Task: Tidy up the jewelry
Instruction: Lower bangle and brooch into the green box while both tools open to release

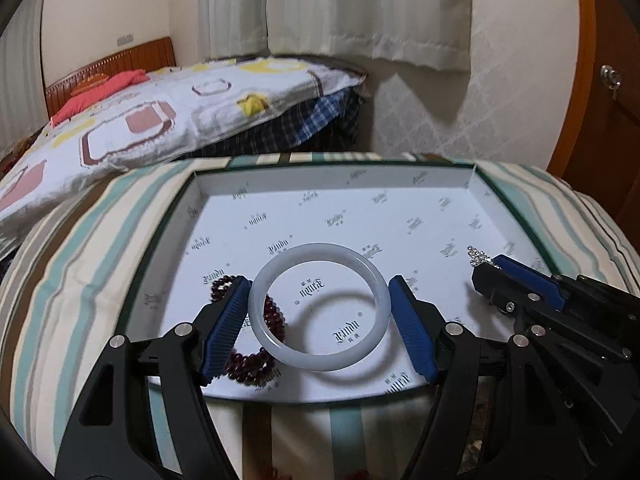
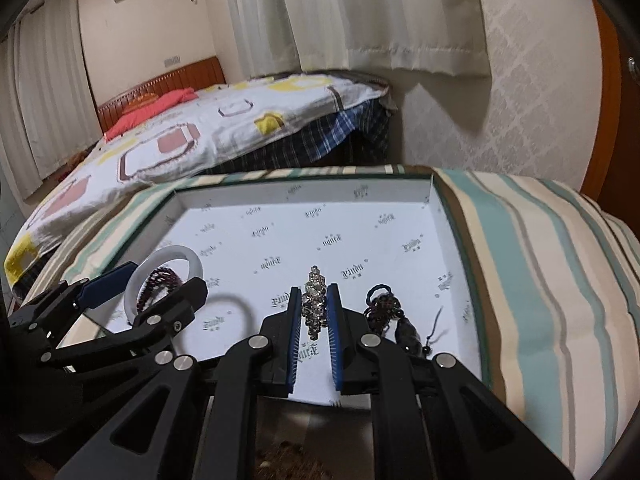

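Observation:
A white shallow box (image 1: pixel 224 216) (image 2: pixel 400 208) lies on a striped cushion. My left gripper (image 1: pixel 320 304) is shut on a pale white jade bangle (image 1: pixel 320 360), holding it above the box floor; its shadow falls beneath. A dark red bead bracelet (image 1: pixel 256 364) lies under the left finger. In the right wrist view the bangle (image 2: pixel 168 258) and the beads (image 2: pixel 160 280) show at the left. My right gripper (image 2: pixel 314 300) is shut on a sparkly silver chain (image 2: pixel 314 292). A dark bead pendant with a cord (image 2: pixel 384 308) lies to its right.
The striped cushion (image 1: pixel 80 280) (image 2: pixel 540 260) surrounds the box. A bed with a patterned quilt (image 1: pixel 160 120) stands behind at the left, curtains (image 1: pixel 360 8) and a wallpapered wall at the back, and a wooden door (image 1: pixel 608 120) at the right.

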`<state>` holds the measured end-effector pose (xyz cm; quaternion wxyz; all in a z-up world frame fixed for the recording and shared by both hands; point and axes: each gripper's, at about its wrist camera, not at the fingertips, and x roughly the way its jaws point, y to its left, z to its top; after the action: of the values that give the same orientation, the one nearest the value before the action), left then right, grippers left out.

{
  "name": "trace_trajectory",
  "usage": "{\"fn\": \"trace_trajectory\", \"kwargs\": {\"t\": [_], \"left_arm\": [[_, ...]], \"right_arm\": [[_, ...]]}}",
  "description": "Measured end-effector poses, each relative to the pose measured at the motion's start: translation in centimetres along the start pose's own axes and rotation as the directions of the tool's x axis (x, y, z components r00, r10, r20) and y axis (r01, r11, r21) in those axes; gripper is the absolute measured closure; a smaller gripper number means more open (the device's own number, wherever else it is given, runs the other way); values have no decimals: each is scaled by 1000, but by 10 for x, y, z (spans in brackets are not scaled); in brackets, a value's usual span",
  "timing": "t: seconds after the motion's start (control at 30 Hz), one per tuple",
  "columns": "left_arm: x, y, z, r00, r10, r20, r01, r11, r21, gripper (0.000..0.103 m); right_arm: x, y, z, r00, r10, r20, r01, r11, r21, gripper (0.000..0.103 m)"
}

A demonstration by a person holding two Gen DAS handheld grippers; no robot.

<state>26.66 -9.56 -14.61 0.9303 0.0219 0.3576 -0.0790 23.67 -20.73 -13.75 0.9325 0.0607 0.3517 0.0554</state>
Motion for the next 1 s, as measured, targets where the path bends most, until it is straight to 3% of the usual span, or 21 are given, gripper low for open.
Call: {"fn": "trace_trajectory", "kwargs": {"t": [0.23,0.73,1.0], "left_arm": [[27,4,0,995,-42,-96,38,999,-33,34],[31,5,3,994,-35,-105,33,999,-23,34],[28,7,3,996,-29,-90,27,999,-27,33]], "right_arm": [[21,-7,1,996,15,-84,-15,1000,11,90],[29,-7,3,992,1,-126,-2,1000,-5,88],[25,-10,3,994,-9,-107,8,1000,-2,77]]}}
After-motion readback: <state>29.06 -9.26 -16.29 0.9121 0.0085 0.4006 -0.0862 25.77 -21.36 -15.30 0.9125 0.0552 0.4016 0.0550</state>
